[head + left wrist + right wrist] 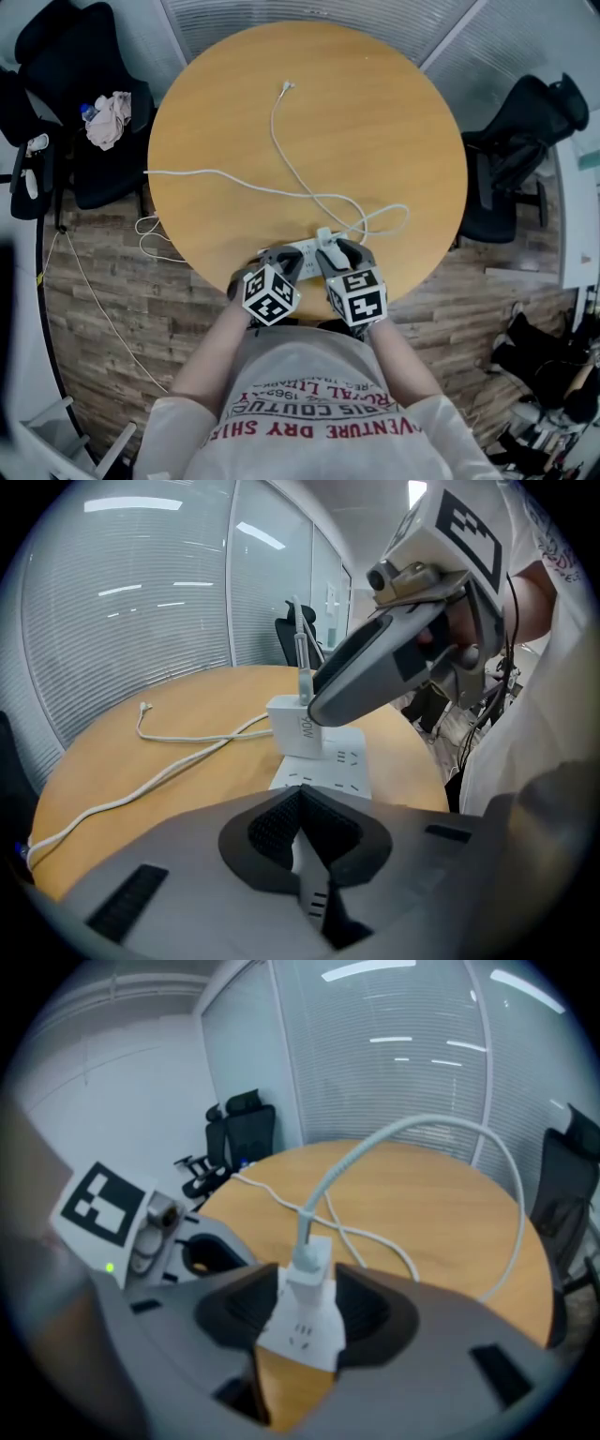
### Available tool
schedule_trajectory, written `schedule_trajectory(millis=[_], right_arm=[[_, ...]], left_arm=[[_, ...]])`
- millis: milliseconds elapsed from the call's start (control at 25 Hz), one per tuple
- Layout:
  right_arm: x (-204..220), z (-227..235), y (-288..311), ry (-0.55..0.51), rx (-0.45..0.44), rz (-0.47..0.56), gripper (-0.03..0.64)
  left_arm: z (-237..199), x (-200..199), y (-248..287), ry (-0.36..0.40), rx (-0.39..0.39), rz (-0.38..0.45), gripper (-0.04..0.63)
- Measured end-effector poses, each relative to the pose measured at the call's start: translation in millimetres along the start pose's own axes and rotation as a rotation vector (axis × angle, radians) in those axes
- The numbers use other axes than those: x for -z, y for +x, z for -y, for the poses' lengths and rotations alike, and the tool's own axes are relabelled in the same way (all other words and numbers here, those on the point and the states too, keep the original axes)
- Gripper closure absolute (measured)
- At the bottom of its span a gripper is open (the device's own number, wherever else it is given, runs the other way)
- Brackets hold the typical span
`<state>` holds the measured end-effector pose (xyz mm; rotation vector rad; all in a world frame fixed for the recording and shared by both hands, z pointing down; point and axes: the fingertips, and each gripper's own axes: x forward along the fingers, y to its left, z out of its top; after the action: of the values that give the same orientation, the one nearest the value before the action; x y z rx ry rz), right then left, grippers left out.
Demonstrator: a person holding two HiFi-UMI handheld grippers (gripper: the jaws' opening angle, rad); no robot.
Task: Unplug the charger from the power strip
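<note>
Your right gripper (307, 1305), jaws apart, straddles the white cube charger (309, 1274); left gripper (299, 797), jaws together, seemingly presses the white power strip (326, 769).

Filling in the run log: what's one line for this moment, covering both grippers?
left gripper: shut, over power strip end | right gripper: open, astride charger | charger: plugged in

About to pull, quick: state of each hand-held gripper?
Left hand-held gripper: closed, empty, over the power strip.
Right hand-held gripper: open, charger between its jaws.
</note>
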<state>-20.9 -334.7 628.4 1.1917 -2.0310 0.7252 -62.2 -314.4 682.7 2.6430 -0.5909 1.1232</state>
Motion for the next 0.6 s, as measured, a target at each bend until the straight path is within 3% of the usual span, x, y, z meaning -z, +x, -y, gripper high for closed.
schedule_trajectory(millis=[400,600], right_arm=[[10,9,41,0.156,0.058,-0.123,0.414],[11,12,47,0.159,0.095,-0.137,0.445]], left_arm=[[1,2,0,-0.02,0.022,-0.013,0.563],[-1,0,2,-0.021,0.025,-0.01,0.563]])
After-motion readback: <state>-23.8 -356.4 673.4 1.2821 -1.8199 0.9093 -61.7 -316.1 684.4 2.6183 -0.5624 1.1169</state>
